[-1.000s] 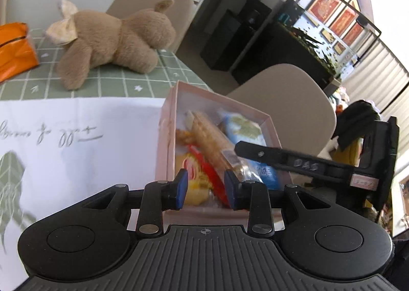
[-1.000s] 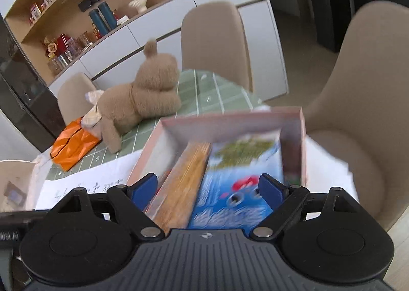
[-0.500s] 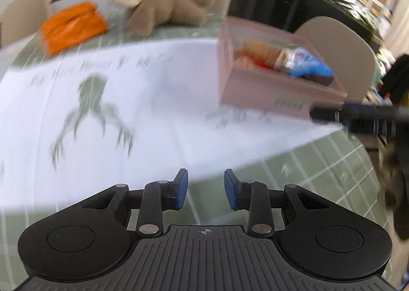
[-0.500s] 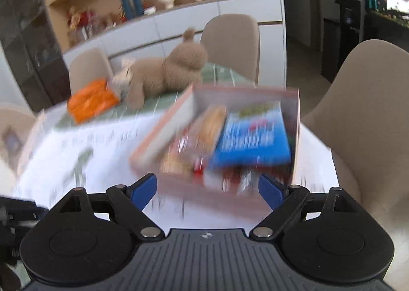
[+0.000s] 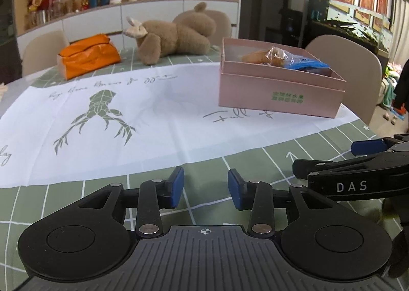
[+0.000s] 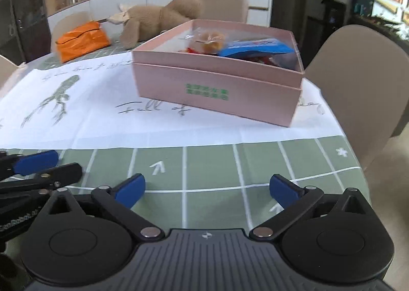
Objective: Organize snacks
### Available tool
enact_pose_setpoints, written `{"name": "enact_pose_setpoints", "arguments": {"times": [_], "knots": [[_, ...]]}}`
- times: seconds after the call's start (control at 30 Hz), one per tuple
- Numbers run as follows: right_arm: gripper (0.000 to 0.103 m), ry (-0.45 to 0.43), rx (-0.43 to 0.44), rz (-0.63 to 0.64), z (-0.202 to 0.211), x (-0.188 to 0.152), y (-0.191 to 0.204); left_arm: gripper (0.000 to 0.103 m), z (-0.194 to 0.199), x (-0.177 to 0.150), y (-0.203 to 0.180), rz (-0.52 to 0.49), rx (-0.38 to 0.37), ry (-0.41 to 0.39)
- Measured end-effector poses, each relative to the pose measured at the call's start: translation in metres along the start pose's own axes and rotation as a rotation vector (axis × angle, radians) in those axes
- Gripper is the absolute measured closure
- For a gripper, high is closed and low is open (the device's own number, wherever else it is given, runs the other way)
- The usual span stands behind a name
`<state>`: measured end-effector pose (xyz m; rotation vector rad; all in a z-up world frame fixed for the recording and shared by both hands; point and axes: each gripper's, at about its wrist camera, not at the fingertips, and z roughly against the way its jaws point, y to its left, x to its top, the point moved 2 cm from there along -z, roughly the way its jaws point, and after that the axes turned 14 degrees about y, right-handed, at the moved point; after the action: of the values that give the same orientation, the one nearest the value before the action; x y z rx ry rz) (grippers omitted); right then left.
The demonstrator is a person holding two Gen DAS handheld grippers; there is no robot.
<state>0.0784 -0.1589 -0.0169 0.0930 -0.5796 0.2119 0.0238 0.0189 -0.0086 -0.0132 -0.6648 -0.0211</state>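
Your table (image 5: 319,152) wears a green grid cloth; on it lie a white printed sheet (image 5: 158,122), an orange pouch (image 5: 88,59) and a plush toy (image 5: 173,35).

Readable text, short list:

- "DAS" in white caps on the side of my right gripper (image 5: 368,147), seen from the left wrist cam at 3 o'clock.
- White paper sheet (image 5: 158,111) on the table: cursive "Full of" just in front of the pink box (image 6: 217,86), at 12 o'clock from the right cam. Another cursive line along the sheet's far edge, at 11 o'clock from the left cam, not legible. Fragment "lay" at the left cam's 9 o'clock edge.
- Pink box front wall: green two-line label, too small to read.
- Partial white lettering on my left gripper (image 6: 35,160) body, at 9 o'clock in the right cam, cut off and unreadable.
- Green grid tablecloth (image 6: 209,163): white arrow marks and a star, no text.
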Motion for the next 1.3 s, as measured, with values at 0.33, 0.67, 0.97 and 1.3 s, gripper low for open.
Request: {"name": "enact_pose_setpoints", "arguments": {"times": [0.33, 0.67, 0.97, 1.3], "knots": [[0.000, -0.063, -0.004, -0.008, -0.001, -0.009, -0.001, 0.061, -0.001, -0.001, -0.003, -0.005, 0.020, -0.014], [0.000, -0.070, -0.007, -0.010, -0.001, -0.011, -0.001, 0.061, -0.001, -0.001, -0.004, 0.005, 0.022, -0.014], [0.000, -0.070, -0.007, -0.010, -0.001, -0.011, -0.001, 0.061, 0.000, -0.001, -0.004, 0.005, 0.022, -0.014], [0.000, -0.071, -0.007, -0.010, -0.001, -0.011, -0.001, 0.060, 0.000, -0.001, -0.004, 0.006, 0.022, -0.014]]}}
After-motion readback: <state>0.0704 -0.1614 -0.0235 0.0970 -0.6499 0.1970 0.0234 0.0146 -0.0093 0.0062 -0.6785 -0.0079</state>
